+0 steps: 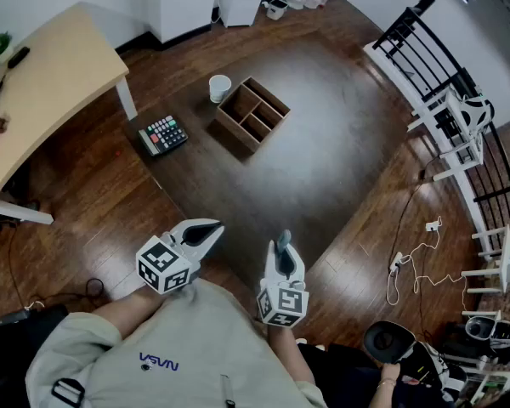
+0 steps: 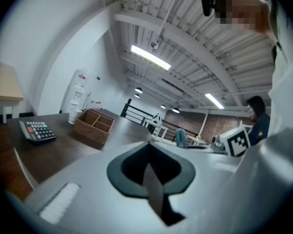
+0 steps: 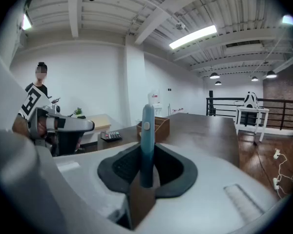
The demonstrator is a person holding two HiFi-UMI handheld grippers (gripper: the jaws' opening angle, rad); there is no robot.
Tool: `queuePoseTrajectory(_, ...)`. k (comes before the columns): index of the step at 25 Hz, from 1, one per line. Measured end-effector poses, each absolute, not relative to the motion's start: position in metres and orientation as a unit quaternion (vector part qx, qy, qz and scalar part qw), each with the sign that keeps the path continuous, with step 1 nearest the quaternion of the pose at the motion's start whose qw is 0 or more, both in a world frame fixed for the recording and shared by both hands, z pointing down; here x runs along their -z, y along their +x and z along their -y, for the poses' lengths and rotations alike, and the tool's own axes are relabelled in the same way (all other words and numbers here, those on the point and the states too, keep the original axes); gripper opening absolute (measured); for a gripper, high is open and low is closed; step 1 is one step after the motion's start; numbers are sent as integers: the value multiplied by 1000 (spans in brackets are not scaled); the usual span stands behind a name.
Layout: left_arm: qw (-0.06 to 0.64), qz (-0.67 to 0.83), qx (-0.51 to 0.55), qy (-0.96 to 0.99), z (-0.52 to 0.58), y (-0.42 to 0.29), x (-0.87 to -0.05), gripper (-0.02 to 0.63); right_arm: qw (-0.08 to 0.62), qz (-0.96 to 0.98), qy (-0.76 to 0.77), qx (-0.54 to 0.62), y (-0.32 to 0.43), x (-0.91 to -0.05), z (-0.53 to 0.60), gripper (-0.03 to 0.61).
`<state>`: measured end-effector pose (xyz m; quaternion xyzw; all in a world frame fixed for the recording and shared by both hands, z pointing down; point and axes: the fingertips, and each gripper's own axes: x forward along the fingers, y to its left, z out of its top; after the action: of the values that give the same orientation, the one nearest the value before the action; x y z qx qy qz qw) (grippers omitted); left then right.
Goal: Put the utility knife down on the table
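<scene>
The utility knife (image 1: 283, 241), a slim blue-grey handle, stands clamped between the jaws of my right gripper (image 1: 284, 253) over the near edge of the dark table (image 1: 323, 143). In the right gripper view the knife (image 3: 147, 130) rises upright from the pads, with my right gripper (image 3: 145, 178) shut on its lower end. My left gripper (image 1: 209, 228) hovers beside it to the left, jaws together and holding nothing. In the left gripper view my left gripper (image 2: 149, 144) shows a thin closed seam, and the knife (image 2: 180, 137) pokes up at the right.
On the table farther out stand a wooden divided box (image 1: 252, 114), a white cup (image 1: 220, 87) and a calculator (image 1: 162, 134). A light wooden desk (image 1: 42, 83) is at the left. A black railing (image 1: 425, 49) and white cables (image 1: 416, 257) lie at the right.
</scene>
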<state>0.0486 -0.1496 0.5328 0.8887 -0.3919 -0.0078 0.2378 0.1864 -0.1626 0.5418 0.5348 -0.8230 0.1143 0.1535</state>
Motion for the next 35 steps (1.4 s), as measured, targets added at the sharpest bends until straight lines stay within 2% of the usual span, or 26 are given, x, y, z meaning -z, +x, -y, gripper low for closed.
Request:
queuePoseTrajectory(5,232,369,-53,899,199,35,-558,2,216,806,534,-135,161,-586,226,74)
queuePoseTrajectory(10,265,334,-98,899,235,37,-597,2,295,765,545,-174,172,-651,270,74)
queuePoseTrajectory(16,285,310,-104,901,259,24,-611,2,373,731,537,-195,170,-700,282,74)
queuePoseTrajectory(21,295,303,-98,901,267,15,-608,2,420,713,529,-187,174,-708,273,75)
queuePoseTrajectory(25,300,306,-85,900,273,12,-611,2,413,714,527,-205,175,-716,276,79)
queuePoseTrajectory(28,302,304,-74,900,274,21,-605,2,409,713,526,-217,184,-709,278,163)
queuePoseTrajectory(30,301,303,-63,902,275,27,-599,2,399,713,538,-207,194,-698,280,170)
queuePoseTrajectory(35,308,313,-34,898,272,34,-584,2,306,724,593,-178,202,-635,273,170)
